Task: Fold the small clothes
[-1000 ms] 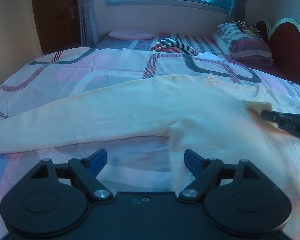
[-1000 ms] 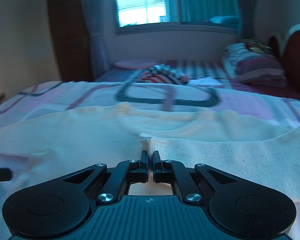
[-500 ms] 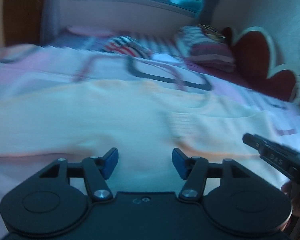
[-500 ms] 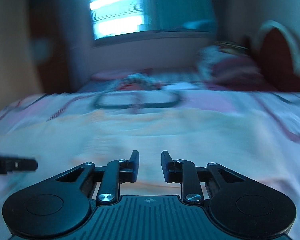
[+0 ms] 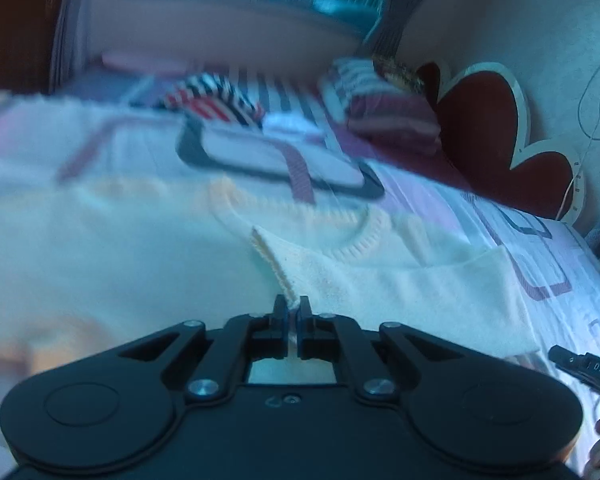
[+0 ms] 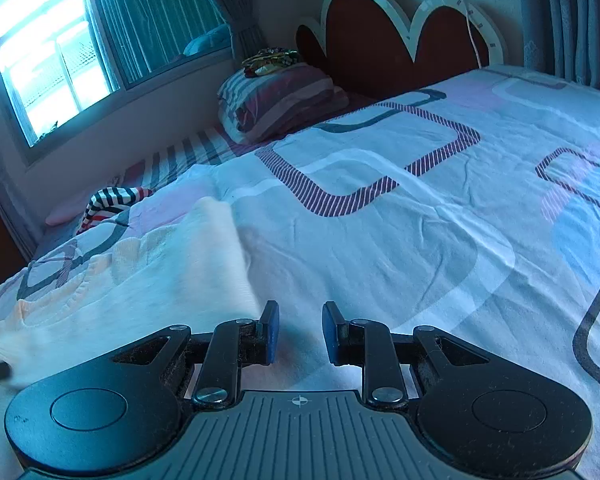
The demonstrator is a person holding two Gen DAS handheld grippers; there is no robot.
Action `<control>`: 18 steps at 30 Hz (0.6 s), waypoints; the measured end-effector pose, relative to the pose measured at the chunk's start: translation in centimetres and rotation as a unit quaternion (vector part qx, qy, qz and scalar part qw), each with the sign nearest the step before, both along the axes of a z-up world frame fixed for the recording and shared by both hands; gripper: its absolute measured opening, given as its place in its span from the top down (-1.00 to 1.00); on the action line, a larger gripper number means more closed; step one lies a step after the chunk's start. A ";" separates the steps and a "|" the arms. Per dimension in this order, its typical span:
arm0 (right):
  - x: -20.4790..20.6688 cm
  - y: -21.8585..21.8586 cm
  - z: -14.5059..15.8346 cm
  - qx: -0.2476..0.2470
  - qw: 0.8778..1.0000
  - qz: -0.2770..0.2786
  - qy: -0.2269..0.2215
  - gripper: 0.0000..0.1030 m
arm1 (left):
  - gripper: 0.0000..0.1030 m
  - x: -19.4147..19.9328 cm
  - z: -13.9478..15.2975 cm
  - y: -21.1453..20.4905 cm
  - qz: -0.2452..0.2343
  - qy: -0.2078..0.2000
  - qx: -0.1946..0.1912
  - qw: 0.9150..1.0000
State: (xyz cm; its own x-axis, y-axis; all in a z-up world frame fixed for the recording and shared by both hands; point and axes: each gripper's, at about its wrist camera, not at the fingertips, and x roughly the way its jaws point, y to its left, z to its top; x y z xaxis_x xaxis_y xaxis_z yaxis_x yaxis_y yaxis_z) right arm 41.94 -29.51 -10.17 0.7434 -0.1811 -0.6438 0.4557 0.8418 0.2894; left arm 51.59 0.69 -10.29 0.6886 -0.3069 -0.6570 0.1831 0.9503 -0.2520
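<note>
Left gripper (image 5: 292, 312) is clamped on the ribbed cuff of the cream sweater (image 5: 400, 280) at bottom centre of the left view, sleeve folded across the body below the collar. Right gripper (image 6: 298, 332) is released, holding nothing, hovering over the bedsheet (image 6: 420, 240) just right of the sweater's edge at lower left. Likely mid sleeve-fold — lay the cuff flat and square before letting go, then smooth with the right.

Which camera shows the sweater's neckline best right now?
The left wrist view: the sweater lies ahead with its ribbed neckline curving above the folded sleeve, though blurred. The right wrist view catches only part of it at the left edge.
</note>
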 end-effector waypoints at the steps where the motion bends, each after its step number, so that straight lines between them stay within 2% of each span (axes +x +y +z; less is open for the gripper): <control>1: -0.3 -0.2 0.0 -0.001 1.000 0.004 -0.001 0.52 | 0.95 -0.2 0.3 0.6 0.002 -0.006 0.008 1.000; 6: 0.2 0.4 -0.2 0.005 1.000 0.022 -0.004 0.52 | 0.95 -0.4 1.0 3.6 0.023 -0.010 0.031 0.999; 9: 0.4 1.1 -0.4 0.002 0.999 0.035 -0.008 0.52 | 0.95 -0.2 1.1 5.1 0.038 -0.010 0.029 0.999; 18: 2.0 3.1 0.1 -0.011 0.996 0.088 -0.021 0.52 | 0.95 -0.4 0.2 7.0 0.050 -0.007 0.047 0.998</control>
State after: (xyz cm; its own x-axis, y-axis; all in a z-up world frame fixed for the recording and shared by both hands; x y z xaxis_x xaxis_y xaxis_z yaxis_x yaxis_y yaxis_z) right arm 43.90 -26.41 -10.04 0.7908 -0.0599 -0.6092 0.2893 0.9136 0.2858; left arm 51.18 7.71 -10.10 0.7225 -0.1730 -0.6694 0.0889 0.9834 -0.1582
